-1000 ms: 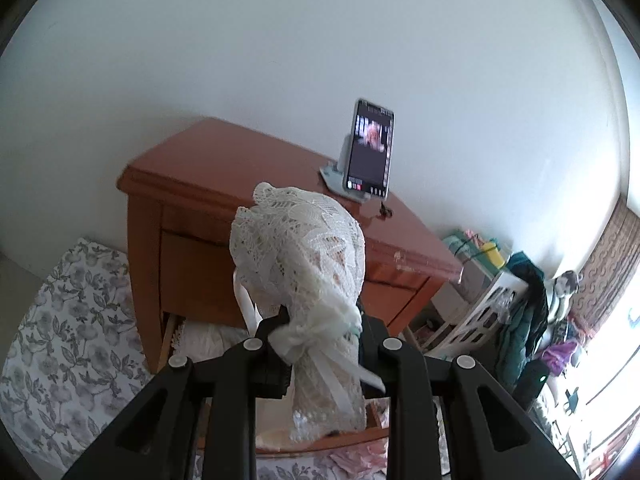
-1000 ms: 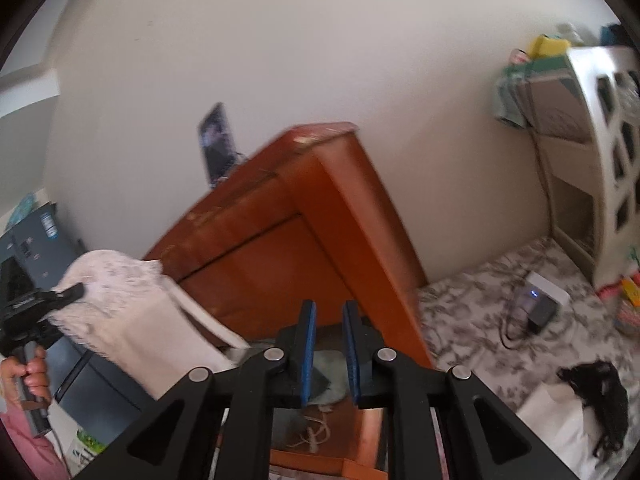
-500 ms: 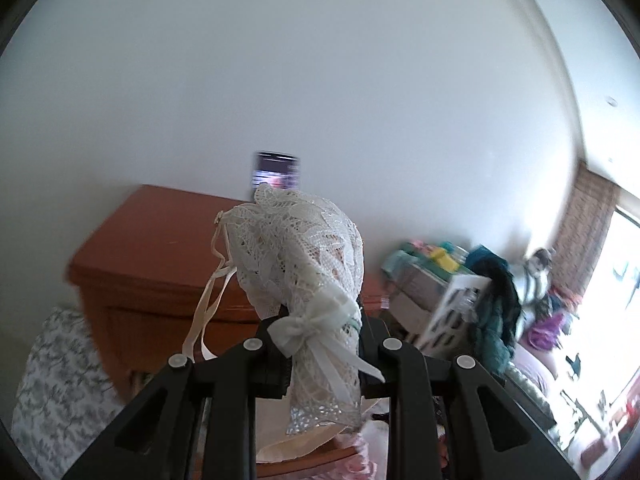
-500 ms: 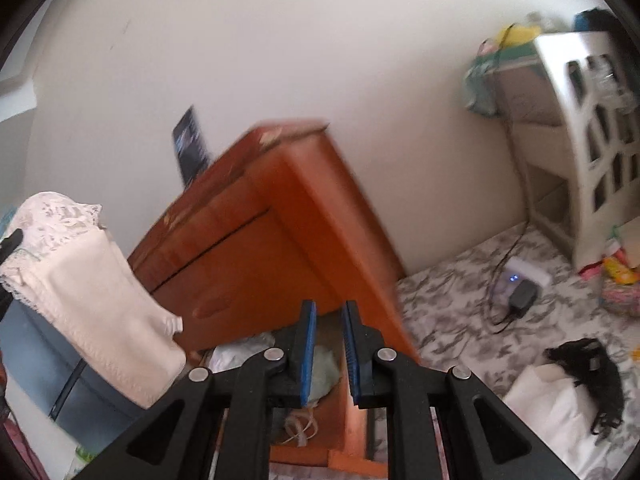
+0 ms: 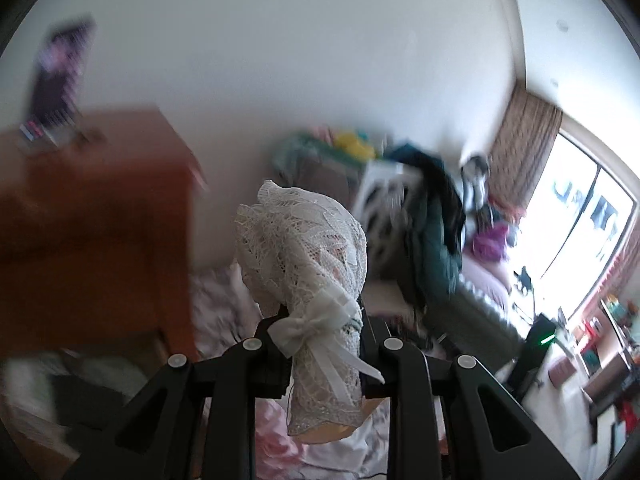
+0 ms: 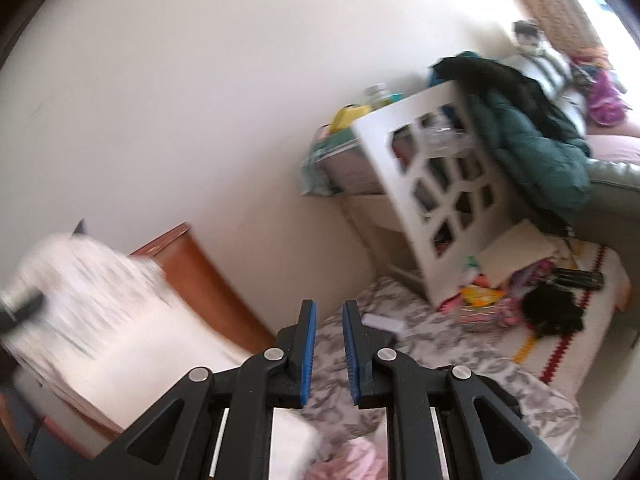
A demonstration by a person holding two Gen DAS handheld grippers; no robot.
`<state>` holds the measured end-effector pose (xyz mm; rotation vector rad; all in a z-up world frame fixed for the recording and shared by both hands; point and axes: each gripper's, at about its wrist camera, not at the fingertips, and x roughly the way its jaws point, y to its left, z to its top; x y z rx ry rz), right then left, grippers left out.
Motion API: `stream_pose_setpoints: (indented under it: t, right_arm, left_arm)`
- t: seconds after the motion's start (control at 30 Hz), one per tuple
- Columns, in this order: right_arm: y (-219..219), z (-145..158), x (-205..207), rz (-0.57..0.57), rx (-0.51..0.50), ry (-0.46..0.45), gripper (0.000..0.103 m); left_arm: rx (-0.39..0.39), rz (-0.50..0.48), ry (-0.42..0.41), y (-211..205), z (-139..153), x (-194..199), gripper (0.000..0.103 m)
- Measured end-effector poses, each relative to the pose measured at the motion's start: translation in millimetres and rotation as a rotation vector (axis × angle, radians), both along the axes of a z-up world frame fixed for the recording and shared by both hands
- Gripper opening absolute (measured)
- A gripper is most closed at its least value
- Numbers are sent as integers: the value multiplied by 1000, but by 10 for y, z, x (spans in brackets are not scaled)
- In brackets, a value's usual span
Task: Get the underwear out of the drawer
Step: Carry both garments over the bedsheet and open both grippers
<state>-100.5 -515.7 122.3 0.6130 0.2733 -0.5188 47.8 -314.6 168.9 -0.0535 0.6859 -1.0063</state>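
Left gripper (image 5: 320,328) clamps bunched white lace underwear with ribbon bow (image 5: 308,264); right gripper (image 6: 329,350) holds nothing, blue pads slightly apart.

Left wrist view: wooden dresser (image 5: 92,232) left of the left hand-held gripper (image 5: 322,344) is motion-smeared, drawer state unreadable. Phone (image 5: 56,84) on top is a blur. The lace underwear (image 5: 304,264) hides the finger pads. Right wrist view: the underwear (image 6: 92,320) is a white smear far left, its holder cut off at the frame edge.
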Motion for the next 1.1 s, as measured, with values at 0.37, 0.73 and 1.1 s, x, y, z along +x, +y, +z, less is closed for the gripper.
stream_pose_setpoints:
  t: [0.37, 0.73, 1.1]
  right_arm:
    - [-223, -165, -88, -44, 48, 30, 16]
    - [-119, -284, 189, 25, 37, 98, 16]
    - [-11, -204, 216, 30, 1, 107, 16]
  left_arm:
    - [324, -97, 226, -926, -1851, -34, 27]
    - [680, 10, 78, -918, -2588, -134, 59]
    - [511, -26, -8, -699, -1869, -340, 76]
